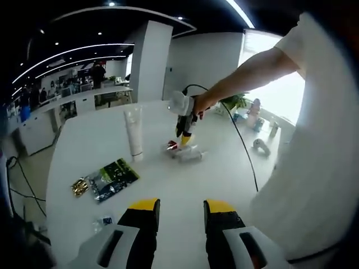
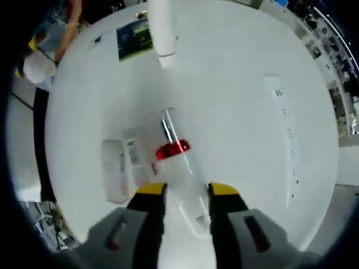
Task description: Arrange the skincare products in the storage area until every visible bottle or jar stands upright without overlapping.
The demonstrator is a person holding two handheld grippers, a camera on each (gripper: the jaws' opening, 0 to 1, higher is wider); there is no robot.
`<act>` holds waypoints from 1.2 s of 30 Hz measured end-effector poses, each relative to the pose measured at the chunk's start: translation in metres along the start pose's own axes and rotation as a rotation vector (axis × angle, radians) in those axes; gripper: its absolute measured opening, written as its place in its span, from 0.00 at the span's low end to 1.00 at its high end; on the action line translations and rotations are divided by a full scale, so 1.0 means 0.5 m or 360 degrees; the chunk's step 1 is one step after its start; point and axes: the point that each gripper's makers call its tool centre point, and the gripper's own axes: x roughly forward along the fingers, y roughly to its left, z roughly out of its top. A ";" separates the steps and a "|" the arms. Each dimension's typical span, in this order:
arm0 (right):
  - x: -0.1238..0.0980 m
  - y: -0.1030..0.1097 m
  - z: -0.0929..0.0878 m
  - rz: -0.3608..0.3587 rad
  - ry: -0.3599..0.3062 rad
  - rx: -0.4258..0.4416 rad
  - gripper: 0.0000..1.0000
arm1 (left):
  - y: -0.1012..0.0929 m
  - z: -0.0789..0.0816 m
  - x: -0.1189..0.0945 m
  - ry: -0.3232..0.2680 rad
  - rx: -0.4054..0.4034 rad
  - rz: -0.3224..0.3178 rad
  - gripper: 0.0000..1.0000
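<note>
Right tongs poised over the fallen bottles

The white desk (image 1: 185,185) carries everything, and it is broad and mostly bare, which leaves room to stand each product apart from its neighbours. The white tube (image 1: 134,133) is the tallest item on it and stands upright on its cap near the middle, so it looks finished. Nearer the left tongs lies a green-and-black packet (image 1: 112,178), flat, with a small gold sachet (image 1: 79,186) just beside it; neither reads as a bottle or jar, so they probably need no righting.

The work in hand sits beyond the tube: a clear bottle (image 2: 182,168) lies on its side with a small red-capped item (image 2: 173,149) touching or just against it, and pale boxy containers (image 2: 119,165) lie beside them. In the right gripper view these sit directly ahead of the right tongs (image 2: 187,193), the clear bottle running down between the two jaws, which stand apart and hold nothing. In the left gripper view the same tongs point down over that cluster (image 1: 185,150), very near it; whether they touch it I cannot tell. That posture suits a pinch on the bottle to tip it upright.

The left tongs (image 1: 182,208) hang back, well apart from the cluster, jaws open and empty, likely held clear of the working hand
</note>
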 end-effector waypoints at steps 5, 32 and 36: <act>0.018 -0.009 -0.013 -0.0026 0.0065 -0.0065 0.29 | 0.011 0.000 -0.006 0.0018 0.0035 0.0027 0.33; 0.044 -0.001 -0.022 0.0067 0.0050 -0.0093 0.28 | 0.016 -0.006 0.000 0.0055 -0.0024 0.0040 0.33; 0.045 0.003 -0.022 0.0069 0.0053 -0.0115 0.27 | 0.015 -0.014 0.000 0.0058 -0.0025 0.0041 0.32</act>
